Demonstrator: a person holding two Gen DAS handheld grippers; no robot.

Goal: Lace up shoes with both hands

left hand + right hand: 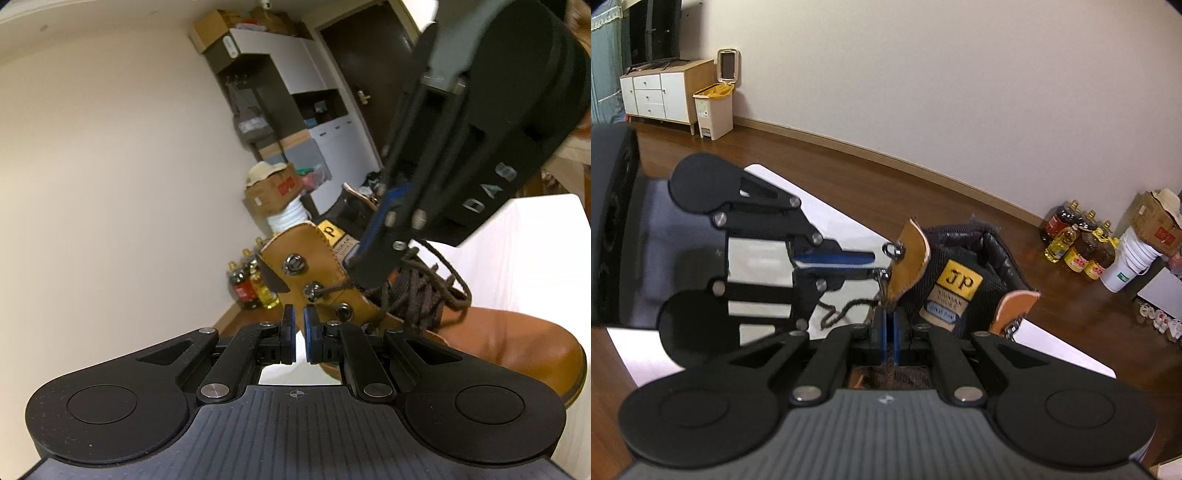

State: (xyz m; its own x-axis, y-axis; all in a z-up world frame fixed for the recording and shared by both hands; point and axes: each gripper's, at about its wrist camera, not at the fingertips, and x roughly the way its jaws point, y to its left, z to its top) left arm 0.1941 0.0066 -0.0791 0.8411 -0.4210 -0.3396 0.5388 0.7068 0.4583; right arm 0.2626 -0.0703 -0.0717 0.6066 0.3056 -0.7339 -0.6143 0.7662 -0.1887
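The left claw [299, 334] is hovering slightly open and empty beside the boot [517, 347] on the white bench [1052, 343], while the right claw [889, 332] is pinching the brown lace [849, 306] shut; an orange-lined bin [713, 107] is standing by the wall.

The boot [517, 347] runs off the right edge of the left wrist view, its sole hidden, and its near side sits behind the left gripper [299, 332] at bottom centre. The right gripper [373, 266] (a dark, blurred bulk at upper right) covers the tongue and part of the laces [424, 295], so whether it holds a lace there cannot be told. In the right wrist view the boot's lower half is hidden under the right gripper [889, 332] at bottom centre. The tongue label [956, 291] shows "JP"; its smaller print is unreadable. The left gripper [875, 264] at centre left is smeared.
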